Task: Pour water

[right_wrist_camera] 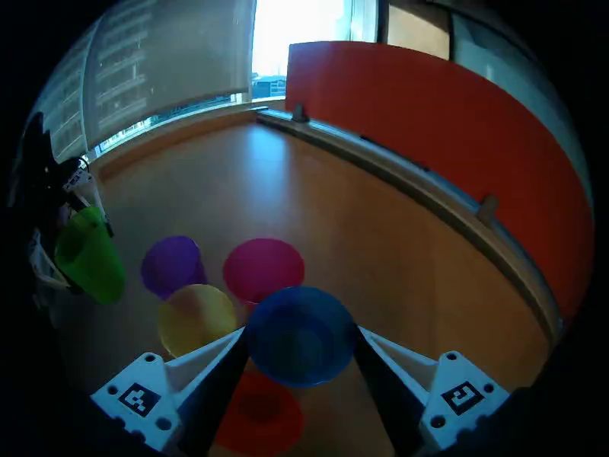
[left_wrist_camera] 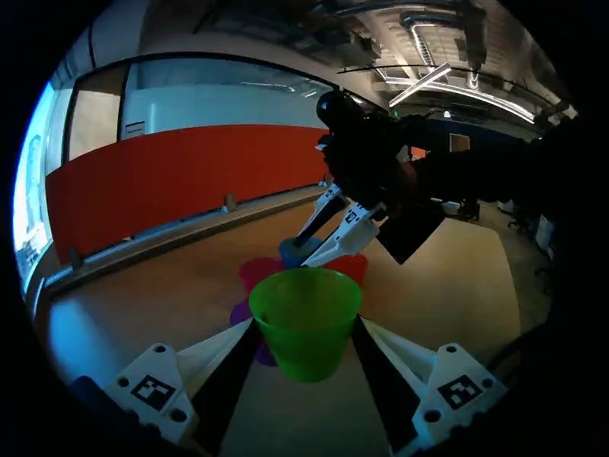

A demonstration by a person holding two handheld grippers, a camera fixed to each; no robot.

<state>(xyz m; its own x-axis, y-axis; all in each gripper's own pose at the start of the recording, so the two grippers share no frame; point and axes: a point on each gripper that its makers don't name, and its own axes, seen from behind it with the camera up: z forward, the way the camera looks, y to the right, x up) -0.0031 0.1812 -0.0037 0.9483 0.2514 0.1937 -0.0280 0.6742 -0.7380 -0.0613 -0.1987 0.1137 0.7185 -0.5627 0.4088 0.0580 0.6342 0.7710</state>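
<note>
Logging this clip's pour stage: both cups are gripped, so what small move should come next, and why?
Probably bring the blue cup toward the green cup, rim over rim, before tipping: both are gripped but clearly apart in the right gripper view.

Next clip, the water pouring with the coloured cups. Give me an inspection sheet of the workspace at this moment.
Surface: wooden table, evenly lit.
Job's things: green cup and blue cup are held; purple cup, pink cup, yellow cup and red cup are clustered on the table; no water can be made out.
Clutter: nothing seen.
Grippers: left gripper shut on the green cup; right gripper shut on the blue cup.
Cables: nothing seen.
Surroundings: red partition, window, ceiling lights.
</note>
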